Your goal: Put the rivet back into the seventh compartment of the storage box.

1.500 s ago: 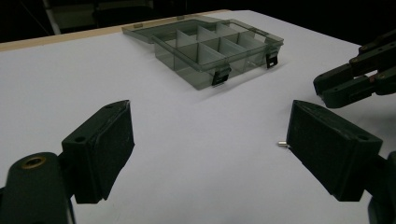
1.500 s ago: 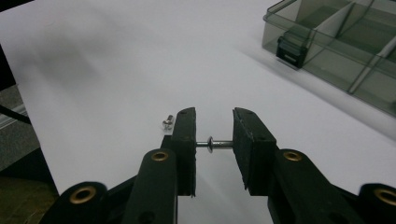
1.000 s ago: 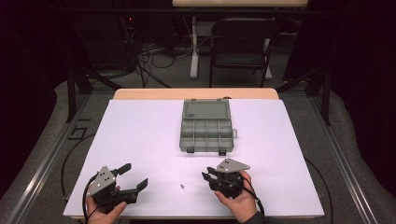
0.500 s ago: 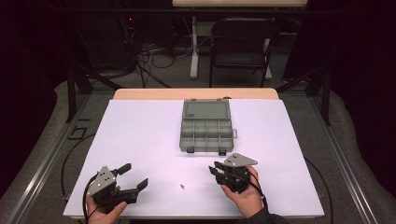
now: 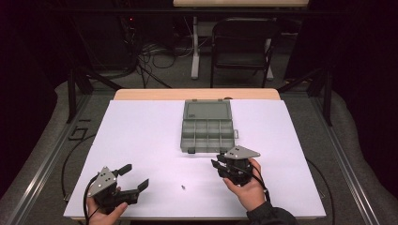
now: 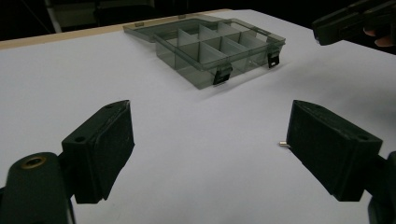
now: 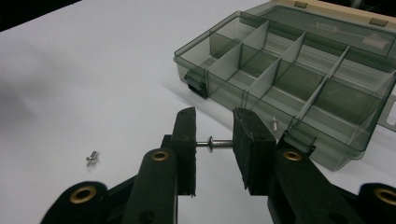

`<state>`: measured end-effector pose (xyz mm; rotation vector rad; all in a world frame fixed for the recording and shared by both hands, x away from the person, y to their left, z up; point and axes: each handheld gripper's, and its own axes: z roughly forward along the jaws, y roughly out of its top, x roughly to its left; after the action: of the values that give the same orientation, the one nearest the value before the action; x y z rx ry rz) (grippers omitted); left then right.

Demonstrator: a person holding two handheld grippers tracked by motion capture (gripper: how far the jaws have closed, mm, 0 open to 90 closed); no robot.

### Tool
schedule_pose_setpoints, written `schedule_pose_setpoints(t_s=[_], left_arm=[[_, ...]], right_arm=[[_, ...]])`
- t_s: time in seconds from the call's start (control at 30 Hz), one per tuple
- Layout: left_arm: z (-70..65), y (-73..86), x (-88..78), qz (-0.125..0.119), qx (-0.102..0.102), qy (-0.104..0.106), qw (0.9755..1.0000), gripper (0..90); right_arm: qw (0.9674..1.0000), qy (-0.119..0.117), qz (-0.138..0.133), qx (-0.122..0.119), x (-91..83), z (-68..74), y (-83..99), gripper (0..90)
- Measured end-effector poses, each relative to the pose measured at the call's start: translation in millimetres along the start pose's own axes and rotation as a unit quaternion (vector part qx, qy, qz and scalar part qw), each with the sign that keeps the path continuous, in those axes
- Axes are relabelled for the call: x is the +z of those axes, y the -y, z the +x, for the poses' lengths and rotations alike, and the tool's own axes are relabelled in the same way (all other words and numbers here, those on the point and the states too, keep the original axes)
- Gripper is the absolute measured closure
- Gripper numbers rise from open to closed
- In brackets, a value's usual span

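Since a second ago, we see the right gripper shift away from the table's near edge toward the compartment box, while the left gripper keeps its place.

From the high view, we find the compartment box lying open on the white table, its lid folded flat on the far side. Our right gripper sits just in front of the box's near right corner. Our left gripper rests well to the left of the box and nearer to us, jaws spread wide with nothing between them. A loose screw lies on the table in front of the box, between the two grippers.

Through the left gripper view, we see the box ahead with its two dark latches facing us, and the small screw peeking out beside the right jaw, which stands far from its partner.

Through the right gripper view, we see the jaws clamped on a screw, held crosswise between the pads, just in front of the box. One tiny screw lies inside a near compartment. Another screw lies on the table well left of the box.
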<state>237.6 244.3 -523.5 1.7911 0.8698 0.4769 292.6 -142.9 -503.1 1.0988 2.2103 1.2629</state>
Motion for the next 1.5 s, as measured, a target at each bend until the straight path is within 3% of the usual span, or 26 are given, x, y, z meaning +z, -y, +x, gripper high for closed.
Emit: schedule_pose_setpoints(t_s=[0.27, 0.77, 1.5], left_arm=[[0.2, 0.3, 0.4, -0.003, -0.001, 0.000, 1.0000, 14.9], [0.4, 0.1, 0.3, -0.001, -0.001, 0.000, 1.0000, 14.8], [0.4, 0.0, 0.4, 0.000, 0.000, 0.001, 1.0000, 14.9]], right_arm=[[0.9999, 0.011, 0.011, 0.001, 6.2, -11.0, -9.4, 71.1], [0.9997, 0.019, 0.004, 0.013, 14.0, -21.5, -29.1, 71.1], [0.9989, 0.033, 0.014, 0.028, 39.1, -32.5, -30.3, 71.1]])
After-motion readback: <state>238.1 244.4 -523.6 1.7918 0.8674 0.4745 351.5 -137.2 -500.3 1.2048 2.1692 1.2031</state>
